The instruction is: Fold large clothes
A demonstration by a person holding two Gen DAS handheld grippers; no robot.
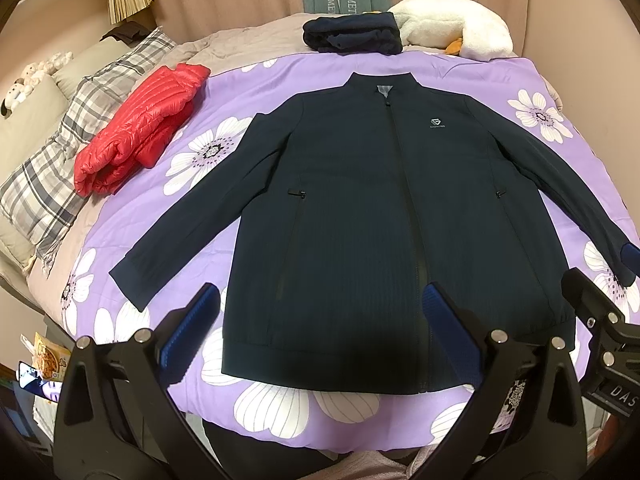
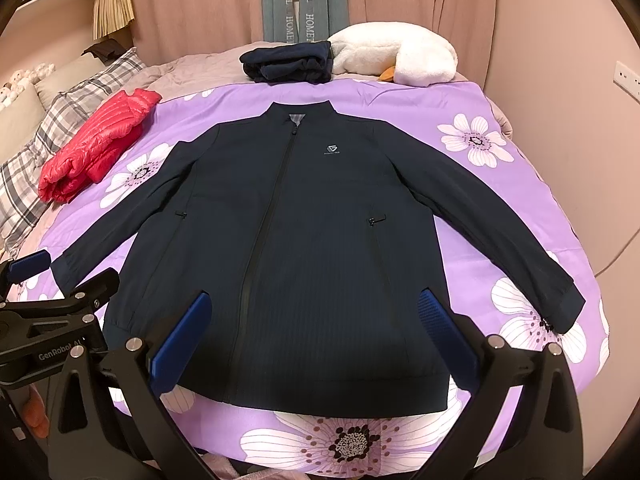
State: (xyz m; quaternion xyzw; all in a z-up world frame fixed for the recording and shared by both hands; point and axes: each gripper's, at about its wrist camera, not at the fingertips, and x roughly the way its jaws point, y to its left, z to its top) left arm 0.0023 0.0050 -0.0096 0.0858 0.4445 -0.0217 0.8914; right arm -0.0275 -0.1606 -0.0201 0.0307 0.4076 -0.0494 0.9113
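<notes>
A dark navy zip jacket (image 1: 360,208) (image 2: 304,232) lies flat and face up on the purple flowered quilt (image 1: 192,208) (image 2: 500,216), collar far, hem near, both sleeves spread outward. My left gripper (image 1: 320,320) hovers open over the hem near the jacket's lower left, holding nothing. My right gripper (image 2: 312,328) hangs open above the hem a little right of the zip, also empty. Each gripper shows at the edge of the other's view.
A folded red puffer jacket (image 1: 136,132) (image 2: 92,152) rests at the quilt's left edge beside plaid pillows (image 1: 60,160). A folded dark garment (image 1: 352,34) (image 2: 288,64) and a white plush toy (image 1: 452,26) (image 2: 396,56) sit at the far end. Curtains hang behind.
</notes>
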